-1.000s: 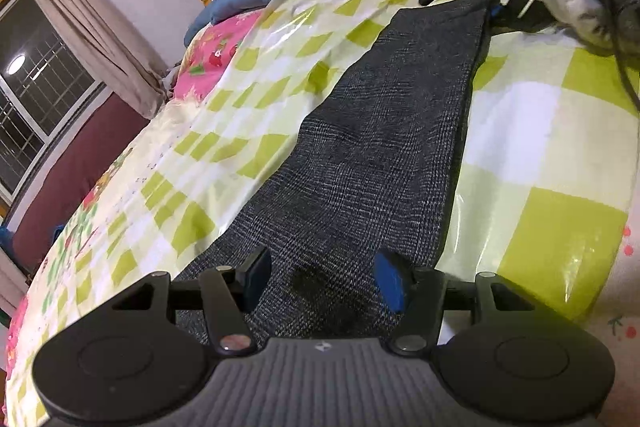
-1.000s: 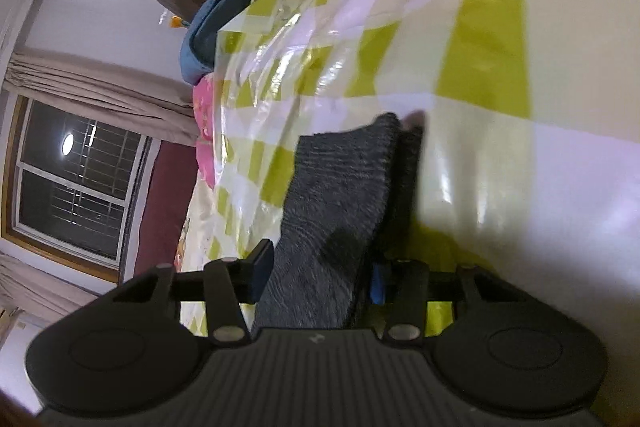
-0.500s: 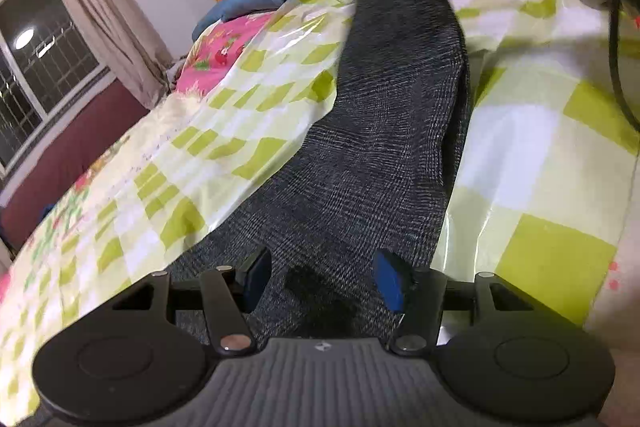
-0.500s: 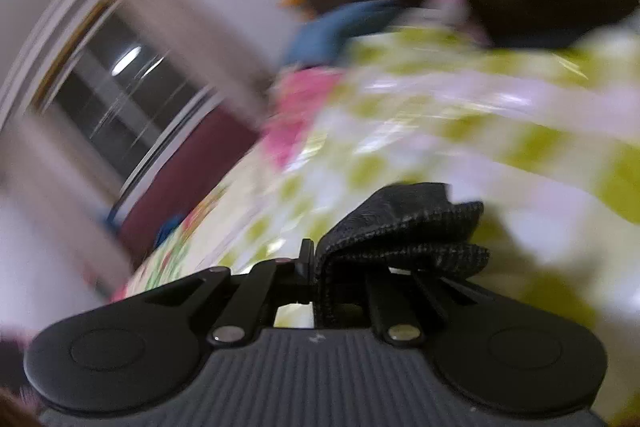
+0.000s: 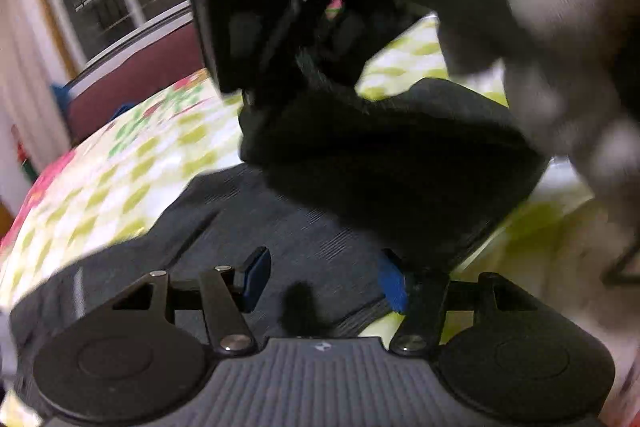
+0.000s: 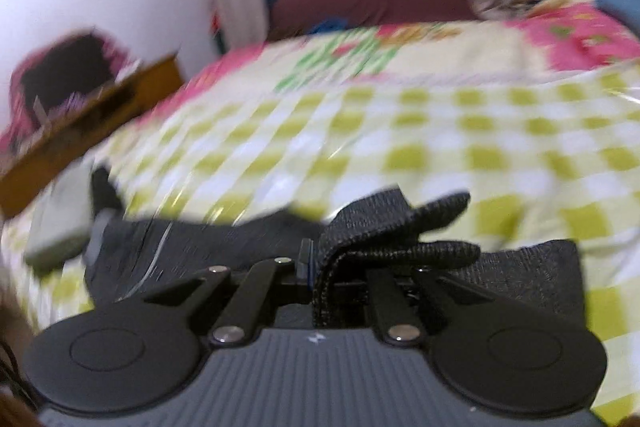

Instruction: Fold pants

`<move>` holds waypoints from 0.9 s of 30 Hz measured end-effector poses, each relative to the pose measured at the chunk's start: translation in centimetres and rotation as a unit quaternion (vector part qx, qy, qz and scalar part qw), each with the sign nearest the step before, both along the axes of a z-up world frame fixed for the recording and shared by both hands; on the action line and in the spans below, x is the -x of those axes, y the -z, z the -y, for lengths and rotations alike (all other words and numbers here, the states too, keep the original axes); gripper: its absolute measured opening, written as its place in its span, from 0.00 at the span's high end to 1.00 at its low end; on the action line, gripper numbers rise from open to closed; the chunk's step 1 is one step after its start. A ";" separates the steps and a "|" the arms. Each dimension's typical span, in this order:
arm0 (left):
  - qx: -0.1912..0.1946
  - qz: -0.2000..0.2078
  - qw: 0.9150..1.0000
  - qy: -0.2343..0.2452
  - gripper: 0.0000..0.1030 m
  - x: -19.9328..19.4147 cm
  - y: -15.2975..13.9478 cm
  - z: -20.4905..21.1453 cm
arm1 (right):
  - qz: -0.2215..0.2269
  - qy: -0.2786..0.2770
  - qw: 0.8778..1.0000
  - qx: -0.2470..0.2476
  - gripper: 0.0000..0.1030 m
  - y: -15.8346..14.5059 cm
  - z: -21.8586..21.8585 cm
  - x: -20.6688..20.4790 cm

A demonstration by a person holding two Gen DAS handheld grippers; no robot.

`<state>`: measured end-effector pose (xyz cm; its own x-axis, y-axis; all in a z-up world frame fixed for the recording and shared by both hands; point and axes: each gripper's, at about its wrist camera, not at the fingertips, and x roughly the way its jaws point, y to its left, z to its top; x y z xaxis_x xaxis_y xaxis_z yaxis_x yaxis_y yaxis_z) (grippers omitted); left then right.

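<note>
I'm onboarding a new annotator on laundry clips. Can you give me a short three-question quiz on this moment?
1. True or false: the right tool is shut on a bunched end of the pants.
2. What pattern is on the cover under the pants? A) blue stripes B) green and white checks C) plain grey
3. Fill in: the left tool has its jaws ____, above the flat part of the pants, with no fabric pinched.

Key: 1 true; 2 B; 3 open.
</note>
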<state>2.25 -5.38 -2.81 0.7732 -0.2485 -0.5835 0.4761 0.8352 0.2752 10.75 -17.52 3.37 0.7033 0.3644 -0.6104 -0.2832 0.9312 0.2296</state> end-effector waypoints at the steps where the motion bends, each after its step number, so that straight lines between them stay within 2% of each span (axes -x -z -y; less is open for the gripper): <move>1: 0.005 0.000 1.000 -0.008 0.29 0.0 0.1 -0.8 | -0.001 -0.006 1.000 0.007 0.93 0.1 -1.1 0.6; 6: 0.038 0.022 0.997 -0.055 0.29 -0.2 -0.2 -4.5 | -0.008 0.005 1.000 0.016 0.93 -0.7 -3.3 -0.1; 9: 0.056 0.040 0.994 -0.081 0.29 -0.6 -0.8 -6.6 | 0.010 0.010 1.000 0.027 0.93 -2.2 -4.3 -0.6; 14: 0.072 0.022 0.987 -0.141 0.29 -1.9 -0.5 -10.8 | 0.052 0.002 0.999 0.013 0.93 -4.3 -7.9 -2.8; 17: 0.077 0.001 0.982 -0.172 0.26 -2.6 -0.2 -12.9 | 0.068 -0.047 0.995 0.059 0.93 -3.6 -12.4 -3.2; 18: 0.081 -0.011 0.980 -0.179 0.25 -2.8 0.2 -13.5 | 0.071 -0.079 0.990 0.094 0.93 -2.9 -14.3 -3.2; 20: 0.092 -0.016 0.979 -0.180 0.21 -3.0 0.4 -14.4 | 0.079 -0.147 0.972 0.164 0.92 -0.9 -17.7 -2.6; 22: 0.070 0.000 0.981 -0.182 0.16 -2.5 1.0 -14.3 | 0.051 -0.202 0.962 0.178 0.92 0.5 -19.6 -2.7; 27: 0.072 -0.004 0.980 -0.184 0.14 -2.4 1.0 -15.0 | 0.051 -0.218 0.954 0.198 0.90 1.4 -20.6 -3.0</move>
<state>4.64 9.63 -3.78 0.8216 -0.0340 -0.5691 0.1374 0.9806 0.1397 13.71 3.09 1.97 0.6011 0.3903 -0.6974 -0.6651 0.7281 -0.1657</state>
